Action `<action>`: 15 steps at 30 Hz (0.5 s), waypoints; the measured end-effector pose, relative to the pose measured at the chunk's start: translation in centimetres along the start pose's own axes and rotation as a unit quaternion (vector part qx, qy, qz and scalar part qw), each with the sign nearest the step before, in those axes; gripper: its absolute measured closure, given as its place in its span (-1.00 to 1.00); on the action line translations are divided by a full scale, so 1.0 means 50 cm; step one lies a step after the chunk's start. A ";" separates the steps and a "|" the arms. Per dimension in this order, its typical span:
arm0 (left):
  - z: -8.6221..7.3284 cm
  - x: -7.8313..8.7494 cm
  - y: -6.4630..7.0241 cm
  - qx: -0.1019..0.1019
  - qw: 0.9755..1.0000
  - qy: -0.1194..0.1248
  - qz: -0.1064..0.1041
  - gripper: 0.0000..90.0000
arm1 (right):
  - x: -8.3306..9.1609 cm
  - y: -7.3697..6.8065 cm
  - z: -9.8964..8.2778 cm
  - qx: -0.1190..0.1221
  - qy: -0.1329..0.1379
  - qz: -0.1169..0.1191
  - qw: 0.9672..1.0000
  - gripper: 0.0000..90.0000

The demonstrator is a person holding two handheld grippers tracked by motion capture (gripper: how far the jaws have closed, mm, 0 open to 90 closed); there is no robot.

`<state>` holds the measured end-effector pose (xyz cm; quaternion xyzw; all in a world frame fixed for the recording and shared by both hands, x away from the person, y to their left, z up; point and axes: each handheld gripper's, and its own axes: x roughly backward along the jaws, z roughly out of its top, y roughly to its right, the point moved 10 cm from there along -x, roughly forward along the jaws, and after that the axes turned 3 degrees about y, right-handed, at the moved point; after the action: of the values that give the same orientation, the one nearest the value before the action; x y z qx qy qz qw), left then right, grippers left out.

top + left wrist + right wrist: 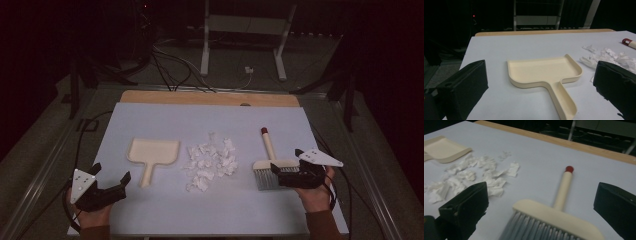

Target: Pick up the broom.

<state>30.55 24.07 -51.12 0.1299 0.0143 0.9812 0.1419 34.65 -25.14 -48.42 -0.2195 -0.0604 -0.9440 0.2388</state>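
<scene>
Brush bristles, dustpan handle close

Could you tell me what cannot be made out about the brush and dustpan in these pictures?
- Brush: bristle tips cut off by the bottom edge of the right gripper view.
- Dustpan: handle end cut off by the bottom edge of the left gripper view.
- Paper scraps: too small to count in the high view.

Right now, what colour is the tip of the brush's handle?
Dark red, capping the cream-handled brush; clearest in the right gripper view.
</scene>
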 end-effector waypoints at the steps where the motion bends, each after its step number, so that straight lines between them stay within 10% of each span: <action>1: 0.000 0.000 0.000 0.000 1.000 0.000 0.000 -1.00 | 0.000 0.000 0.000 0.000 0.000 0.000 1.000 -1.00; 15: -0.005 0.000 -0.007 0.007 1.000 -0.002 0.006 -0.99 | -0.039 0.040 0.080 0.008 -0.013 -0.035 0.999 -1.00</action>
<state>30.56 24.42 -51.37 0.1330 0.0198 0.9817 0.1348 38.66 -25.18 -45.66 -0.2278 -0.0790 -0.9481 0.2071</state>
